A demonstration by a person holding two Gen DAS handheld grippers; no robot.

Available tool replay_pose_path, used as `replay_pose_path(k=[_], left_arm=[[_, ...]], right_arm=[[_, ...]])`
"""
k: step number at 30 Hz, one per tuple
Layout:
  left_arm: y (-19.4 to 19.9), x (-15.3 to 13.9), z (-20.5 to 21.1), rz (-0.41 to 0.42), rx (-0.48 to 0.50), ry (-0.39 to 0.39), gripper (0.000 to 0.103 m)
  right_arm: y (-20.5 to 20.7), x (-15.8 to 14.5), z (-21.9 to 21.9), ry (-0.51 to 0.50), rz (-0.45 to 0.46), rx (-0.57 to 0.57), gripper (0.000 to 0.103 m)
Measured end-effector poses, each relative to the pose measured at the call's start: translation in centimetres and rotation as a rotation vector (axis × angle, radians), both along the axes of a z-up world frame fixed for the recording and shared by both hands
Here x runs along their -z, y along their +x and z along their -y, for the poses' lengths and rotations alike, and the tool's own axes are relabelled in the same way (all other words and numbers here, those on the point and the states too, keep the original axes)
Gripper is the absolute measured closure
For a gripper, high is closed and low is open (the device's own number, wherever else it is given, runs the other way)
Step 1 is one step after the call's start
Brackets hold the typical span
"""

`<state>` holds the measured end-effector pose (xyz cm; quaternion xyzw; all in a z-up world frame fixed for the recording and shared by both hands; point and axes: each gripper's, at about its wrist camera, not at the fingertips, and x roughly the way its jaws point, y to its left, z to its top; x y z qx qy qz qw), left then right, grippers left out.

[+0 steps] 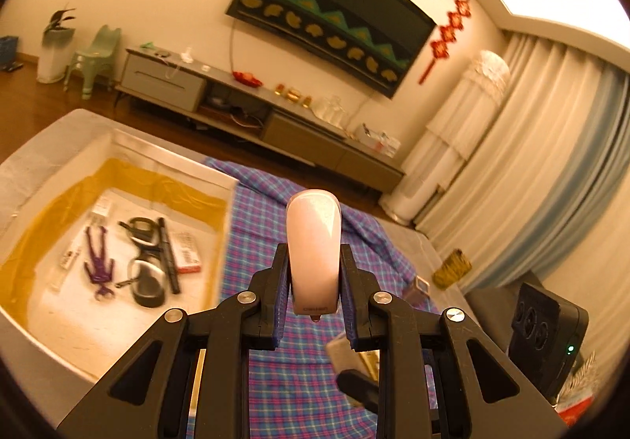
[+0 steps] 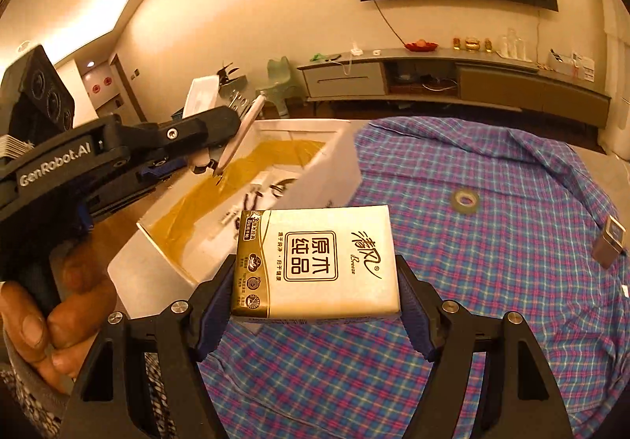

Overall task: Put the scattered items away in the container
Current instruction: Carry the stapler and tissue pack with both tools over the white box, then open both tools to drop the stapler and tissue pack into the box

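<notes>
My left gripper [image 1: 314, 273] is shut on a pale pink flat device [image 1: 313, 250], held in the air right of the white box [image 1: 230, 179]. In the right wrist view that gripper [image 2: 220, 147] hangs over the box [image 2: 338, 163] with the pink device [image 2: 242, 134] sticking out. The box has a yellow lining and holds a purple figure [image 1: 98, 262], scissors [image 1: 143, 232], a black pen [image 1: 169, 254] and cards. My right gripper [image 2: 315, 281] is shut on a tissue pack [image 2: 317, 262], just right of the box. A tape roll [image 2: 465, 199] and a small silver box [image 2: 609, 240] lie on the plaid cloth [image 2: 492, 281].
A TV cabinet [image 2: 453, 76] and wall TV [image 1: 330, 13] stand behind. A green chair [image 1: 94, 57], a white air conditioner [image 1: 453, 139] and curtains are beyond the table. A yellow bundle [image 1: 452, 269] lies at the table's far right.
</notes>
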<state>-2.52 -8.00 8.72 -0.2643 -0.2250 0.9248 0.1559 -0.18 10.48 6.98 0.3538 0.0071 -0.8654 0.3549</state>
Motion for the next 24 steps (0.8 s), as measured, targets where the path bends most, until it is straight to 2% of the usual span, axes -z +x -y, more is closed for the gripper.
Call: replay_pose_path(k=[11, 18, 24], left_arm=[[0.4, 1.0, 7.2, 0.021, -0.139, 0.066, 0.079], [-0.4, 2.5, 9.4, 0.073, -0.198, 0.084, 0.079], [-1.1, 3.9, 11.3, 0.132, -0.264, 0.087, 0.079]], right_arm=[[0.1, -1.7, 4.7, -0.004, -0.040, -0.071, 0.028], [0.2, -2.1, 8.0, 0.006, -0.062, -0.127, 0.028], [0.0, -1.2, 10.3, 0.029, -0.061, -0.170, 0.028]])
